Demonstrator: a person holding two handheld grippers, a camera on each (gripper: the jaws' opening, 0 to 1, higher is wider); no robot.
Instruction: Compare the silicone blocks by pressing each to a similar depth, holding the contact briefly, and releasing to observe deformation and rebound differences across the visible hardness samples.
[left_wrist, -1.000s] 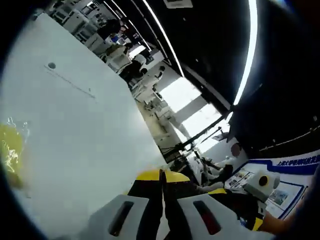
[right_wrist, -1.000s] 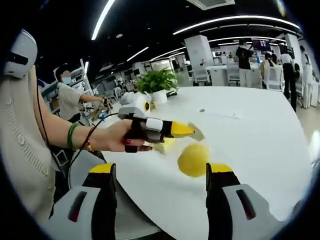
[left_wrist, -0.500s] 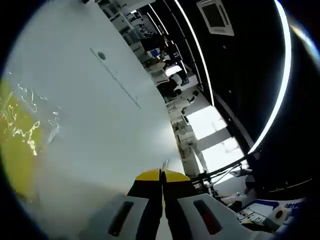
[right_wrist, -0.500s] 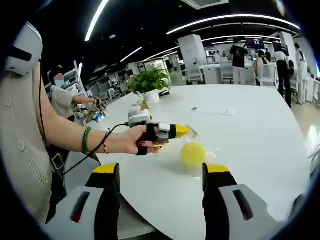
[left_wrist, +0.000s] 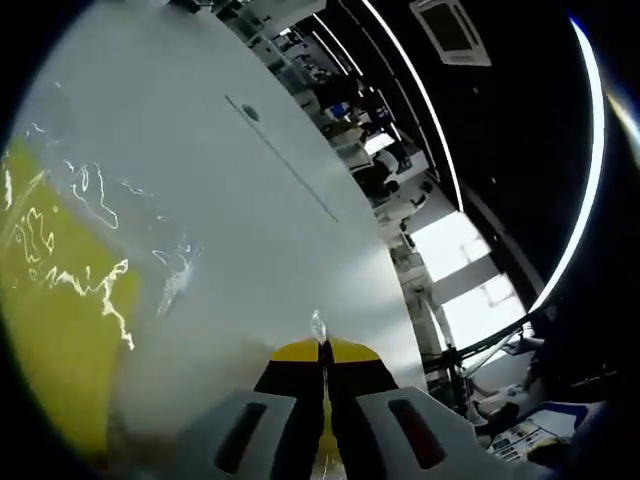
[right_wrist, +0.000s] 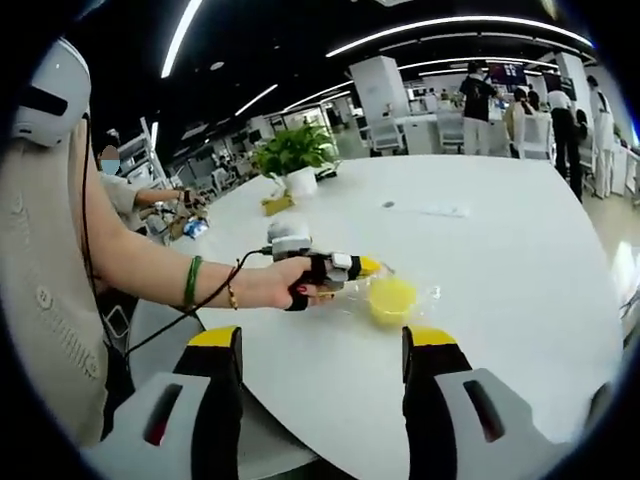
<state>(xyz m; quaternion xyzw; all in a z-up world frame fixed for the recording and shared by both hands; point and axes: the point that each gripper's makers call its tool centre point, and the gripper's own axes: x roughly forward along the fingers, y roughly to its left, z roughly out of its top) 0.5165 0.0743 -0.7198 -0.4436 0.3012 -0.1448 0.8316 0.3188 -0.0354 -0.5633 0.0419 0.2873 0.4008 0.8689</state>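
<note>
My white round table (right_wrist: 520, 250) spreads wide and bare beyond the yellow silicone block (right_wrist: 391, 297), which lies in crinkled clear wrap near the table's front edge. In the left gripper view the block (left_wrist: 60, 330) looms glossy at my left. My left gripper (right_wrist: 368, 266), jaws closed together, touches the block's wrap. My right gripper (right_wrist: 318, 345) hangs wide open, holding nothing. I can read no writing.

Yellow silicone block (right_wrist: 391, 298): glossy, wrapped in clear crinkled plastic film (left_wrist: 95, 260) that throws bright specular streaks. Table (right_wrist: 520, 260): smooth white top, low sheen, soft reflections. Left tool (left_wrist: 322, 352): yellow tips, matt black and pale grey plastic. Right tool (right_wrist: 320, 345): same plastic finish. Person's sleeve (right_wrist: 40, 260): beige knit cloth, textured.
</note>
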